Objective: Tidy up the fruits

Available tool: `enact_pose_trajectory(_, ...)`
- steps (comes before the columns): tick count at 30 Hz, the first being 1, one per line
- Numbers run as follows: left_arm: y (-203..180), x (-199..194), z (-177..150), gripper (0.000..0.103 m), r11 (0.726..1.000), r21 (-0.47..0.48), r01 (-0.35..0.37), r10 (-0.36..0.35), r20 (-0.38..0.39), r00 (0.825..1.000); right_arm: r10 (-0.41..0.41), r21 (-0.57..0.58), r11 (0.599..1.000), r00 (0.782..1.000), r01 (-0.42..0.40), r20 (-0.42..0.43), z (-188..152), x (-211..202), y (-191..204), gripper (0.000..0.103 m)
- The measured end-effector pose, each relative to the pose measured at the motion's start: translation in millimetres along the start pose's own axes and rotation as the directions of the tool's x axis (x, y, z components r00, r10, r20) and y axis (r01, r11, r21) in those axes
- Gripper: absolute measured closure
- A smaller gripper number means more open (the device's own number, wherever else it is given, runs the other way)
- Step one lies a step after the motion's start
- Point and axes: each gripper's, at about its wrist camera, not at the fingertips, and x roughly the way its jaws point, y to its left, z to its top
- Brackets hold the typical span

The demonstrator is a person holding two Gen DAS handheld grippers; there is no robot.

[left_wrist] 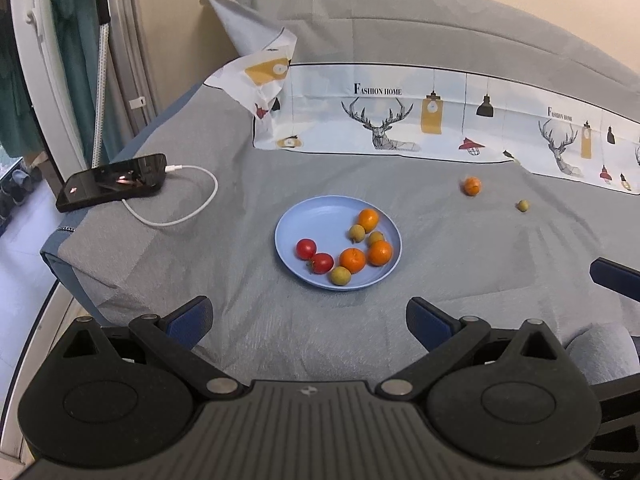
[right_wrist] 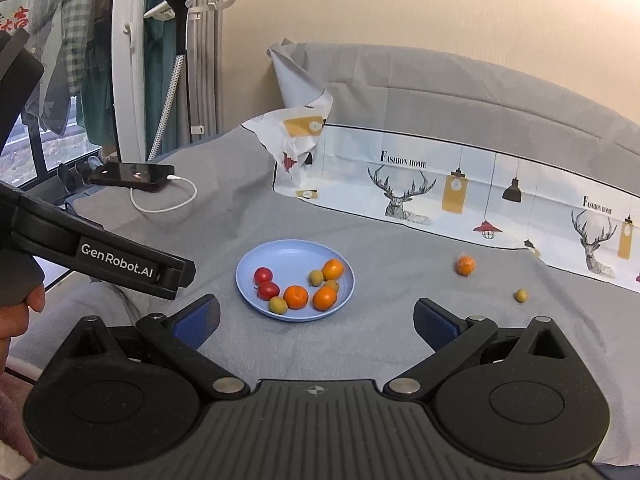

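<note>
Grey bedding [left_wrist: 460, 280] covers the bed I'm working over, with a deer-print sheet [left_wrist: 400, 120] folded along its far edge and a phone [left_wrist: 112, 182] charging at the left corner. Near the middle sits the blue plate [left_wrist: 316, 216], already carrying two tomatoes, three oranges and three small green fruits. Two pieces lie loose toward the right edge: an orange [left_wrist: 472, 186] and, further right, a green fruit [left_wrist: 522, 205], well apart from the plate.

My left gripper [left_wrist: 308, 322] hangs spread wide and empty just short of the plate. My right gripper [right_wrist: 316, 324] is likewise wide open with nothing in it, and it is the nearer one to the strays.

I'd take the loose orange with the right, coming down so the pads straddle it across its widest part. The bedding is soft, so I'd close gently, since a nudge could roll it away. Then I'd set it in the bare far left part of the plate.
</note>
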Motion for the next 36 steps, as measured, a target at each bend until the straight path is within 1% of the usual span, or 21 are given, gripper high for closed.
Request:
enact_pose_trajectory(13,6,3,-1,0.0,1.0,-0.007,0.005,-0.005,-0.007,1.0,0.003,-0.011,1.0,1.0,-0.003,-0.002,-1,0,5,0.001)
enact_pose_trajectory(36,7,25,-1,0.0,1.0,0.007,0.004,-0.004,-0.064,0.998,0.022,0.009,1.0,0.998,-0.022,-0.055,-5,18,1,0.001)
